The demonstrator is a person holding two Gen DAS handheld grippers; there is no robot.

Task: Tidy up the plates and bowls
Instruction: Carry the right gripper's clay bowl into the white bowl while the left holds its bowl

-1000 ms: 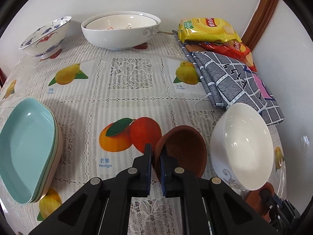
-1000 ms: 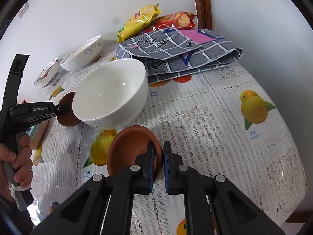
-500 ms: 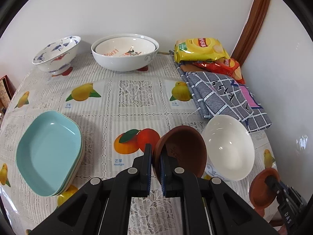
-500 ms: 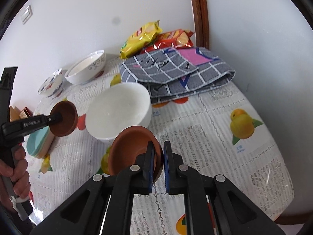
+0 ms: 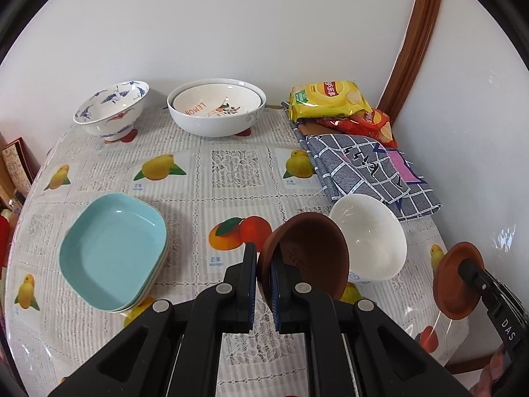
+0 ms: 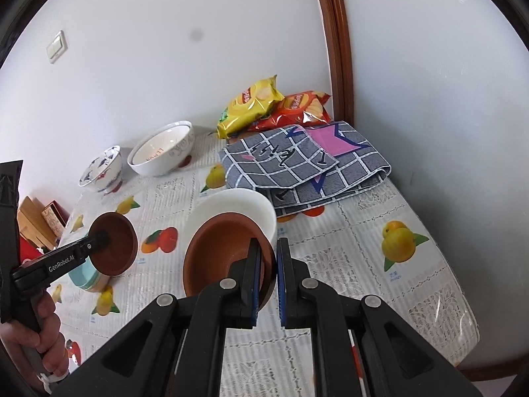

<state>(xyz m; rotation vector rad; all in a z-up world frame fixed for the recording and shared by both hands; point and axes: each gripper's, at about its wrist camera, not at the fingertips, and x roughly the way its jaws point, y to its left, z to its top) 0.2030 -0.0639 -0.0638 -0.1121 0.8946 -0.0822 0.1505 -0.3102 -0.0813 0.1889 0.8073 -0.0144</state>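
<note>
Left gripper (image 5: 263,284) clamps the rim of one small brown clay dish (image 5: 307,254); right gripper (image 6: 266,278) clamps another (image 6: 224,251). Both held above the table, white ceramic bowl (image 5: 370,241) between and below them.

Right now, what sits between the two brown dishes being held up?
The plain white bowl on the table, seen in the left wrist view between the left brown dish and the right brown dish.
</note>
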